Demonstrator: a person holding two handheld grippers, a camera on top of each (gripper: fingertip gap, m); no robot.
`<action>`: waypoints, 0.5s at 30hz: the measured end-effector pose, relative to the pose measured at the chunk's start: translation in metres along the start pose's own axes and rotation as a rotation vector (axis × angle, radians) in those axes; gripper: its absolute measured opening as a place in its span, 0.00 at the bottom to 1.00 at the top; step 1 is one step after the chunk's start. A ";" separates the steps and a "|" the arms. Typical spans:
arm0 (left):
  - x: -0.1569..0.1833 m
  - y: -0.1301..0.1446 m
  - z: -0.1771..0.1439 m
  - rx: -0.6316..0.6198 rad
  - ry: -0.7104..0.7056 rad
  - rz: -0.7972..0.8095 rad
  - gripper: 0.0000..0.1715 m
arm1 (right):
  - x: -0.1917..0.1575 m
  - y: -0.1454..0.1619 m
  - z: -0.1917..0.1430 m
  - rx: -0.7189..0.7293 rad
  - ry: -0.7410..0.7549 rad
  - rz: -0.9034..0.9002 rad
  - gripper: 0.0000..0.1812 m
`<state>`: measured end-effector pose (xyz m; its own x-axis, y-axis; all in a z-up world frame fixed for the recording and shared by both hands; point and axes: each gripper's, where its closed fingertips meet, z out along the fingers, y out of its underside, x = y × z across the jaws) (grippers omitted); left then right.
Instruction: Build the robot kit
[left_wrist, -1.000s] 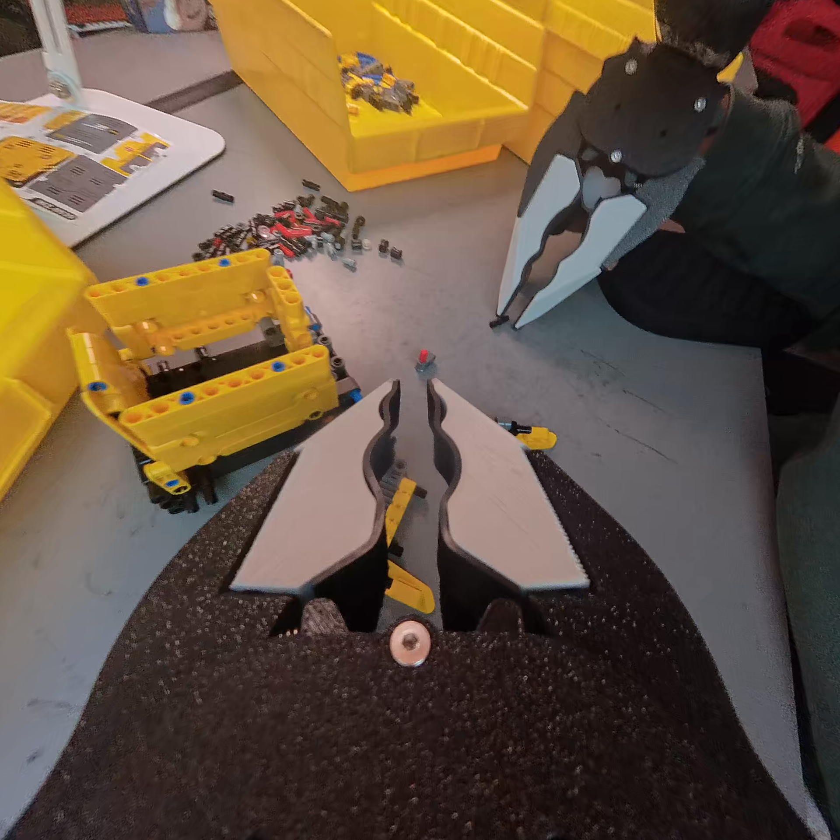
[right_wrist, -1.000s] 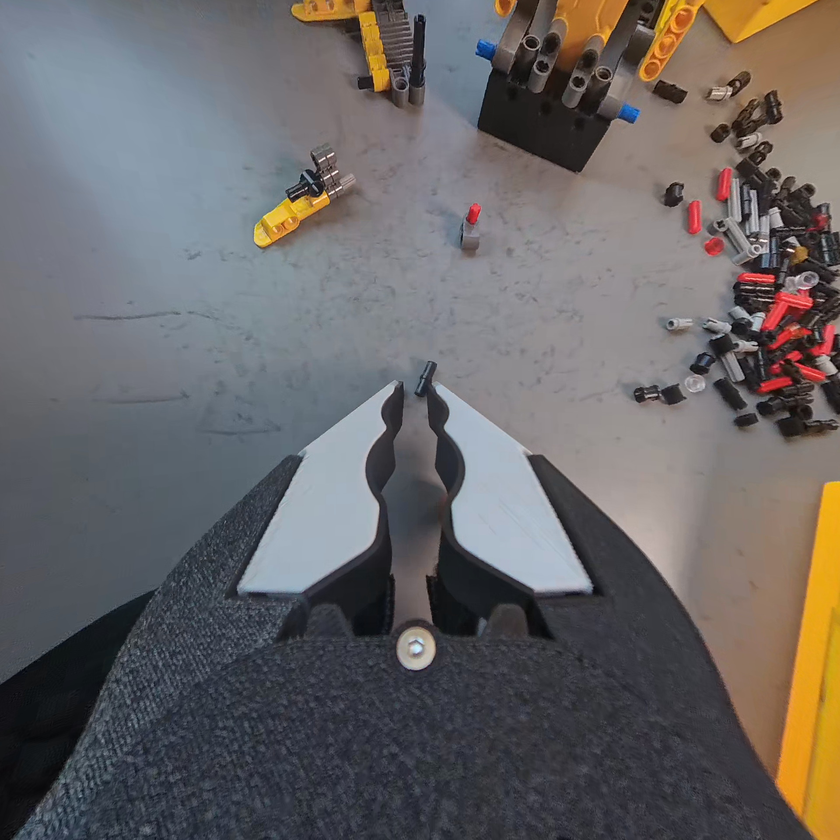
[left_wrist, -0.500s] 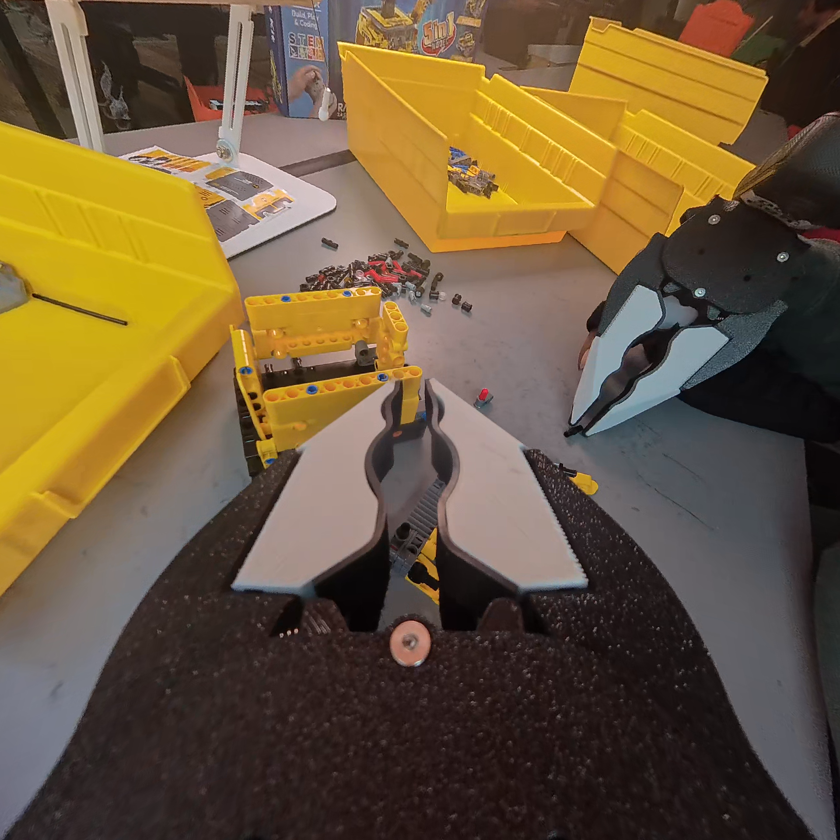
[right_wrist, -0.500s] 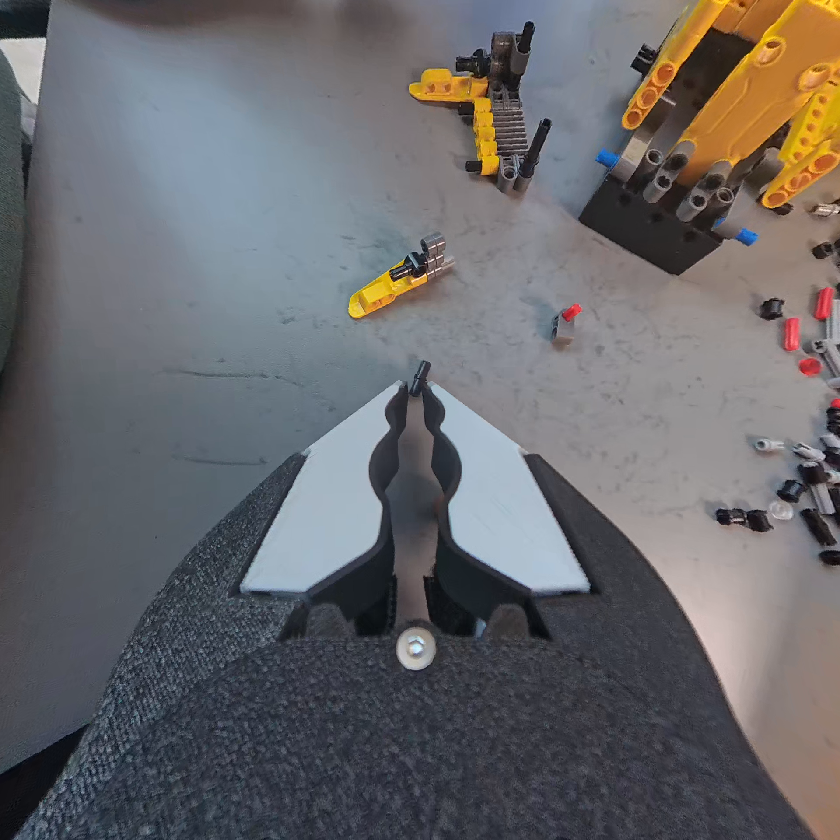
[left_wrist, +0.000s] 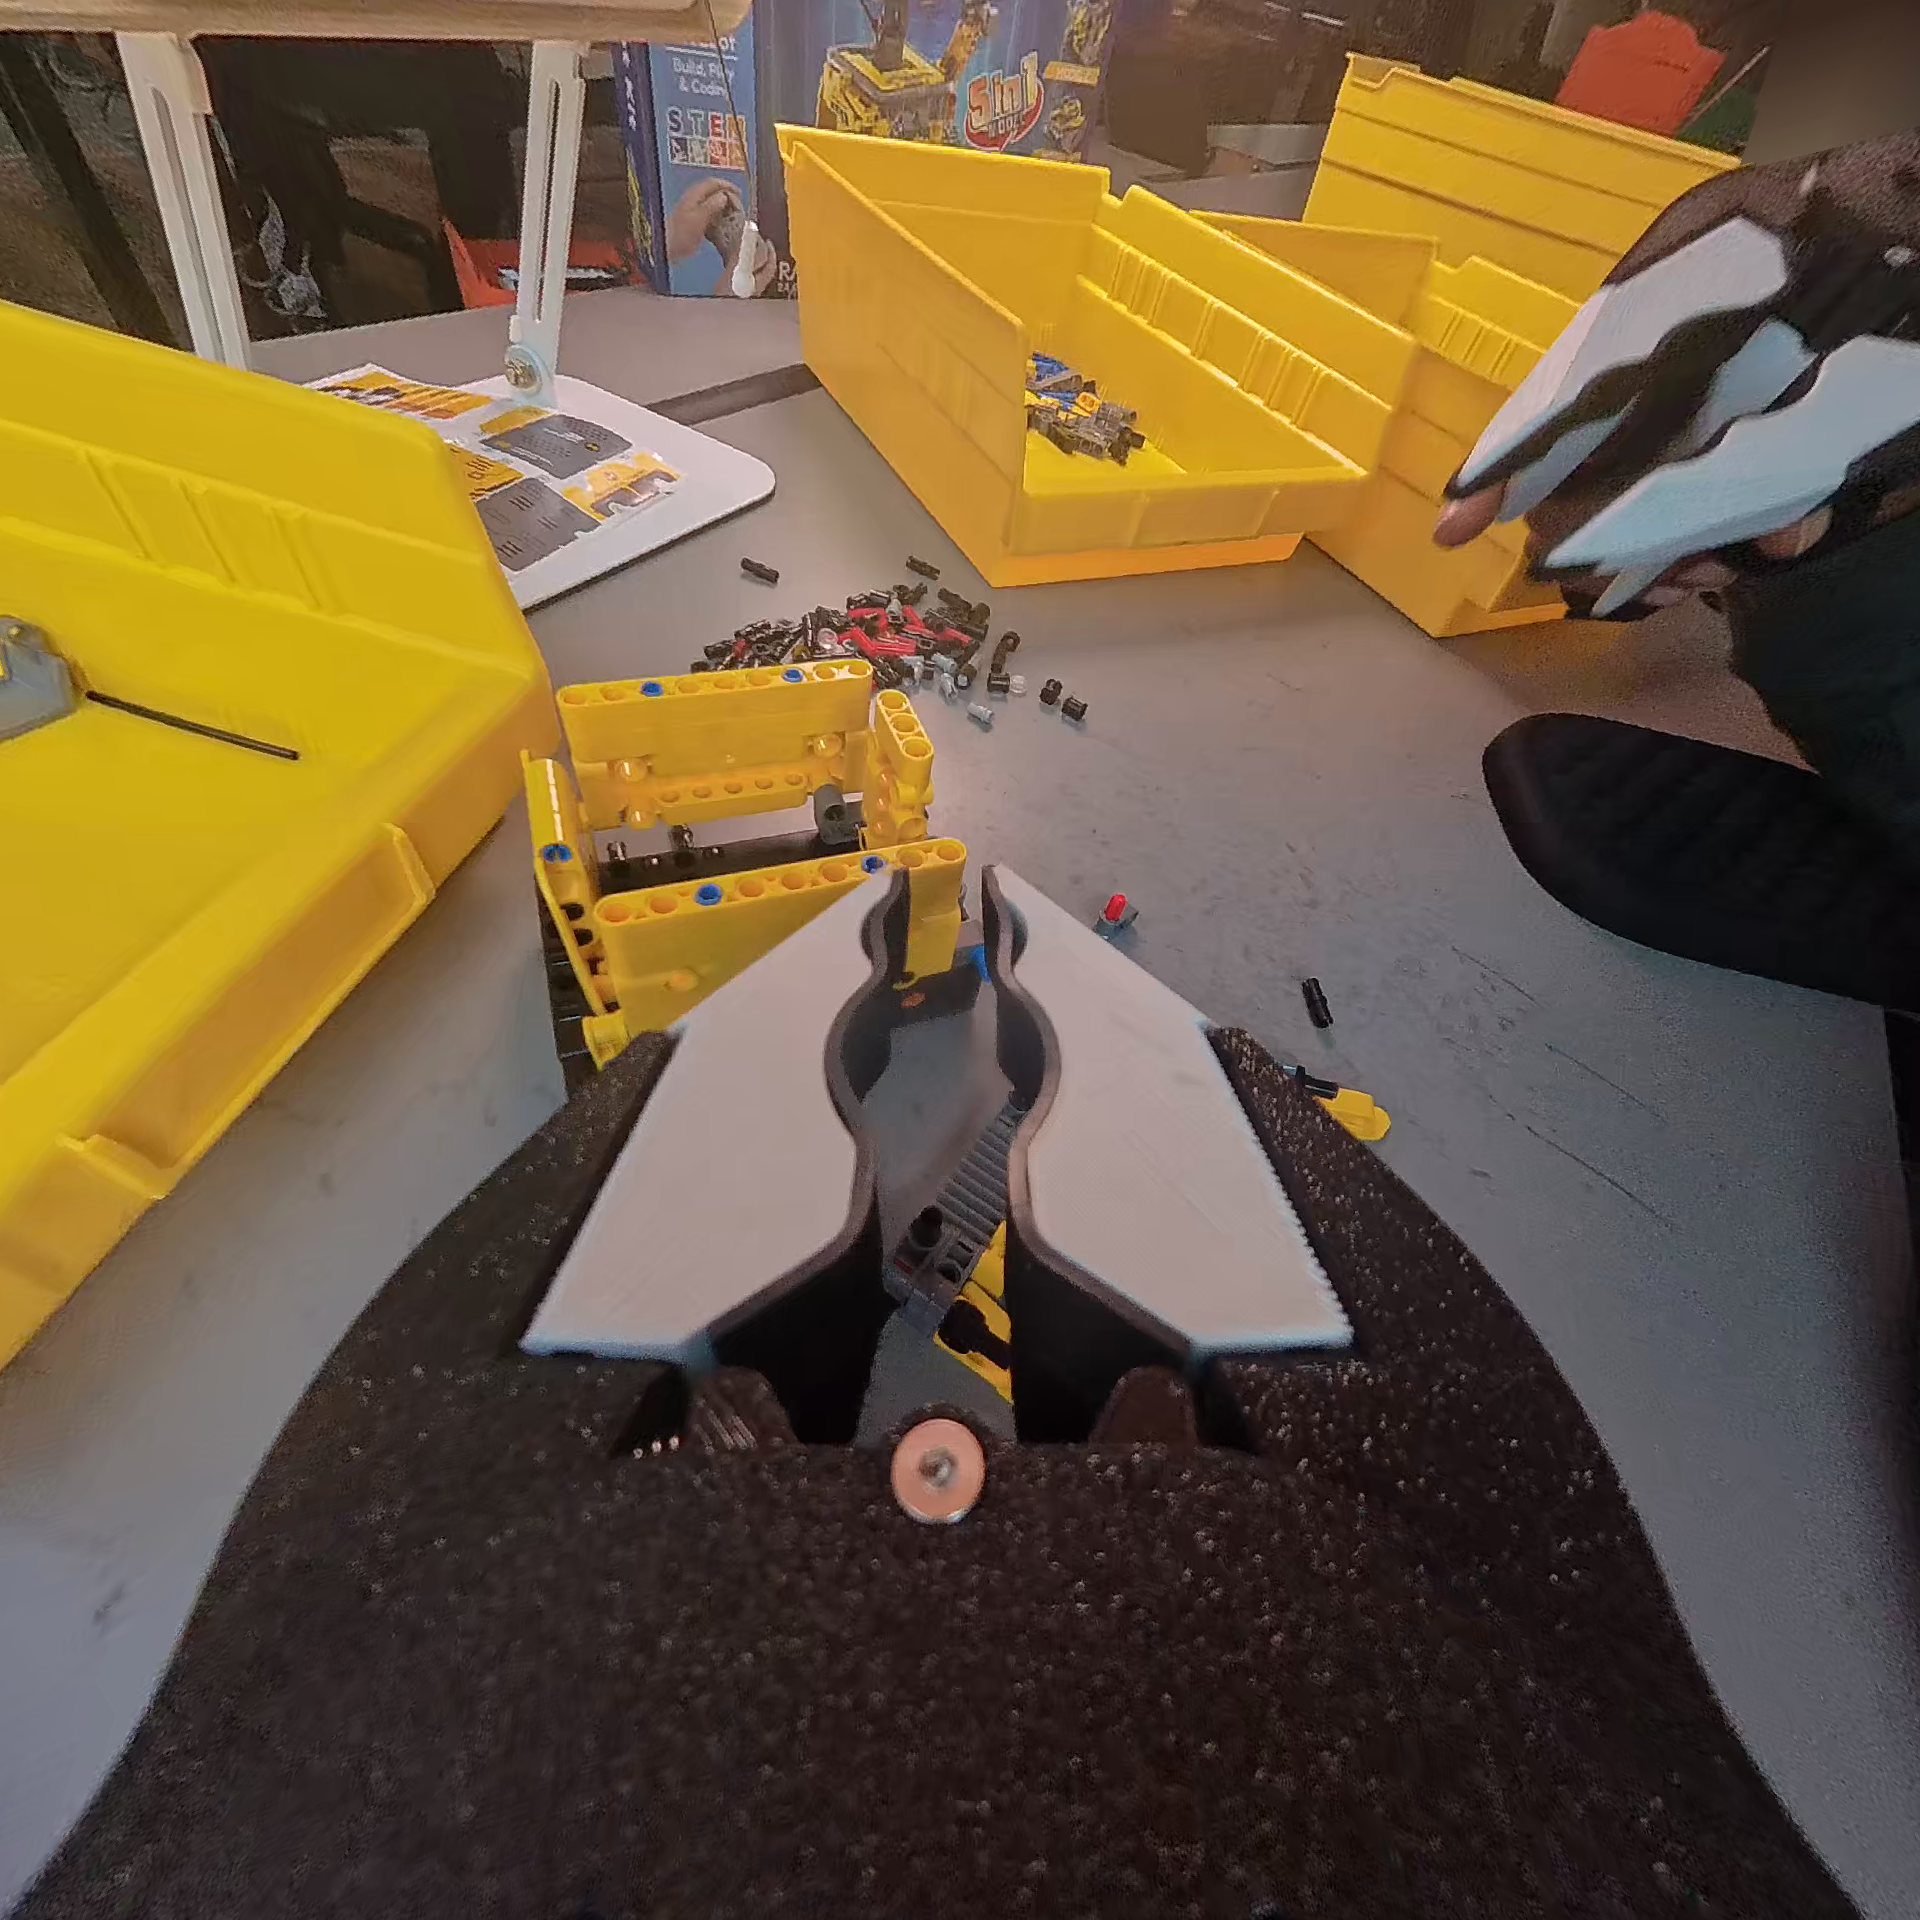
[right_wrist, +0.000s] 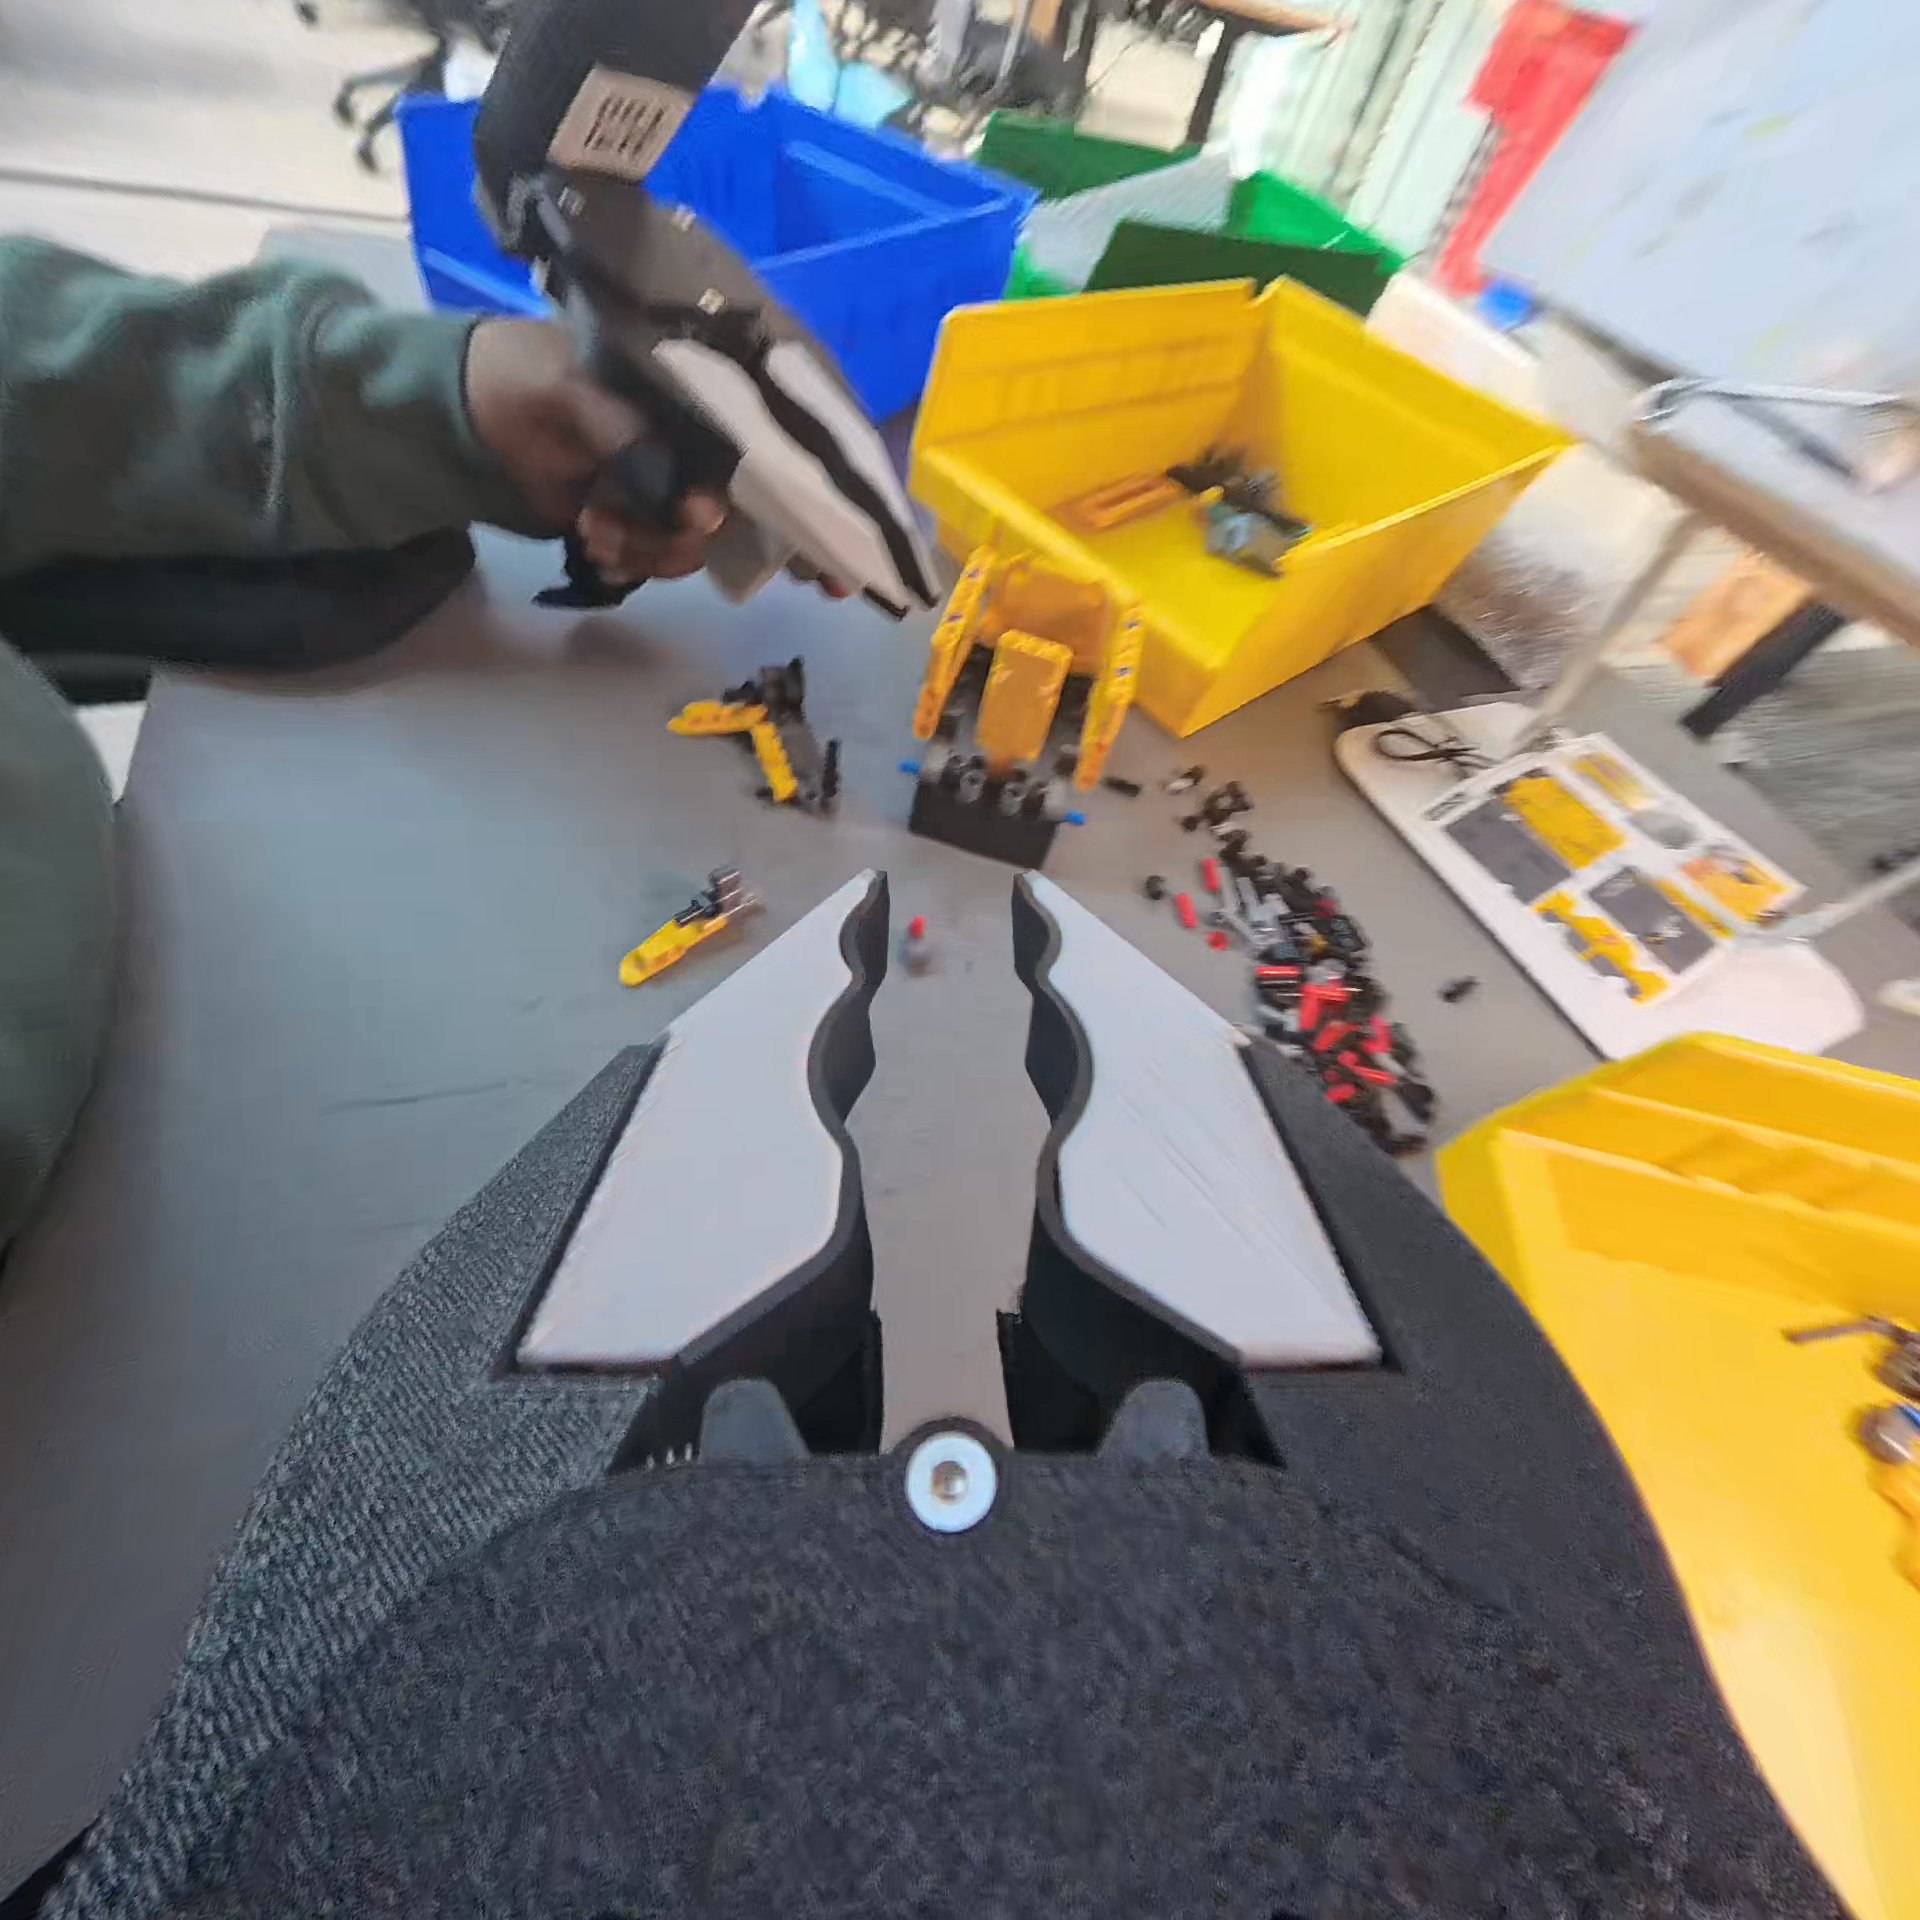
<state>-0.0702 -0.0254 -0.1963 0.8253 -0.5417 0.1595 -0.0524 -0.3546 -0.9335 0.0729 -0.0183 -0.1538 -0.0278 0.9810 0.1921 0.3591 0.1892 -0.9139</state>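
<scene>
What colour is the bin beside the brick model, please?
Yellow; the bin shows best in the left wrist view.

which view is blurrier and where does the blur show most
Right wrist view is blurrier: the far left tongs, blue bin and background smear with motion, though its own right tongs stay fairly sharp. Left wrist view is crisp on the yellow brick model; only the right tongs at its edge blur. Both bend straight lines outward.

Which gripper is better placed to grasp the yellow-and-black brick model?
Left: the left gripper has its tips at the brick model, at its near corner. The right gripper is open, raised and farther back from it.
</scene>
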 end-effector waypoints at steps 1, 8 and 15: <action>-0.001 0.000 0.000 0.006 -0.008 0.004 0.09 | 0.014 -0.009 -0.015 0.039 0.070 0.015 0.12; -0.006 -0.002 0.001 0.032 -0.034 0.020 0.13 | 0.104 -0.010 -0.145 0.036 0.554 0.114 0.12; -0.008 -0.001 0.003 0.038 -0.052 0.037 0.13 | 0.186 0.085 -0.260 -0.352 0.808 0.238 0.06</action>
<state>-0.0751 -0.0187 -0.1975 0.8514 -0.5131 0.1089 -0.0624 -0.3053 -0.9502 0.3403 0.1686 -0.1026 0.6976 0.6380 0.3259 0.5395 -0.1685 -0.8250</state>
